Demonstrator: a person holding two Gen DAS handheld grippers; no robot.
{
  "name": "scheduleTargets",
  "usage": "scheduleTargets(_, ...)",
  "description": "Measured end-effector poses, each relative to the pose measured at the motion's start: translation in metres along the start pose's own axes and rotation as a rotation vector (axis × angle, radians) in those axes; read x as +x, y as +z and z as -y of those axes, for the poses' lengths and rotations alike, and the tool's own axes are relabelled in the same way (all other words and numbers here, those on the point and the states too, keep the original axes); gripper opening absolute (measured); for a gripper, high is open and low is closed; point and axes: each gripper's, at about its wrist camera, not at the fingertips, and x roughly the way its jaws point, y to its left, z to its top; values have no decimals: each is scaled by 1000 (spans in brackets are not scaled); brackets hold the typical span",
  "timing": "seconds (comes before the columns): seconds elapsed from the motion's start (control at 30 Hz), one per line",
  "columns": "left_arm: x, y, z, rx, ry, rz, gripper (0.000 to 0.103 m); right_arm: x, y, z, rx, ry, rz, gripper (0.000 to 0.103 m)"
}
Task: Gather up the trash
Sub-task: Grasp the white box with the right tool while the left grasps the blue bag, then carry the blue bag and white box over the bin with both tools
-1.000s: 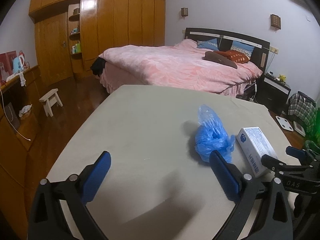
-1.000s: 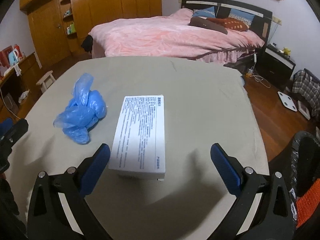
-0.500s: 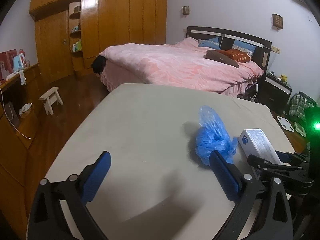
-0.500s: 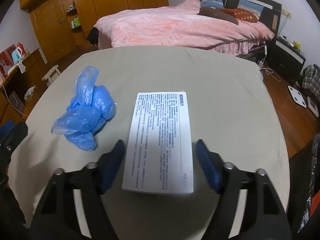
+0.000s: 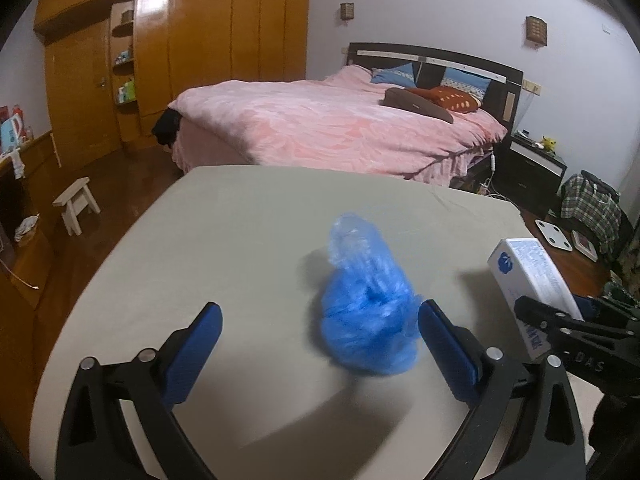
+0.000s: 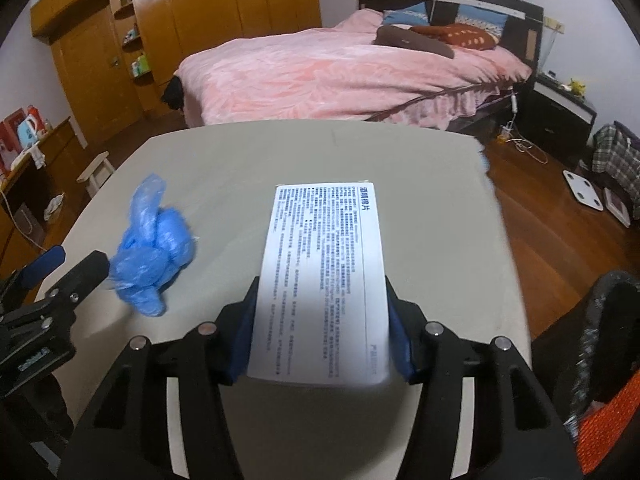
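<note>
A crumpled blue plastic bag (image 5: 370, 308) lies on the beige table (image 5: 240, 224). My left gripper (image 5: 320, 340) is open, with the bag just inside its right finger (image 5: 444, 344). A white printed box (image 6: 324, 280) is clamped between the blue pads of my right gripper (image 6: 322, 320), which is shut on it. The box also shows in the left wrist view (image 5: 528, 280), to the right of the bag. The bag shows in the right wrist view (image 6: 154, 252), left of the box.
A pink bed (image 5: 332, 128) stands beyond the table. A wooden wardrobe (image 5: 200, 52) and a small stool (image 5: 76, 204) are at the left. A dark bin or bag with an orange strap (image 6: 608, 380) is at the table's right edge.
My right gripper moved forward and closed on the white box. My left gripper moved forward and right, so the blue bag now sits between its fingers.
</note>
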Motion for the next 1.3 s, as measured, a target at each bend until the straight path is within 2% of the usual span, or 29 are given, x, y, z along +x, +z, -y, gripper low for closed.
scheduleTargets(0.4, 51, 6, 16, -24, -30, -129, 90, 0, -2, 19, 18, 2, -4, 54)
scheduleTargets(0.5, 56, 6, 22, -12, -38, -151, 72, -1, -3, 18, 10, 3, -7, 54)
scheduleTargets(0.57, 56, 6, 27, 2, -46, -153, 56, -3, -3, 18, 9, 8, -7, 54)
scheduleTargets(0.6, 55, 7, 28, 8, -42, -147, 55, -4, -4, 18, 10, 9, -6, 54)
scheduleTargets(0.67, 50, 7, 30, 13, -42, -131, 49, -7, -4, 20, 12, 11, -3, 54)
scheduleTargets(0.77, 38, 9, 33, 15, -46, -106, 46, -15, -3, 22, 18, 14, 7, 54)
scheduleTargets(0.97, 1, 17, 42, 35, -49, -48, 44, -35, 1, 25, 25, 12, 34, 54)
scheduleTargets(1.3, -53, 24, 61, 44, -52, 3, 42, -87, 3, 35, 24, 6, 87, 54)
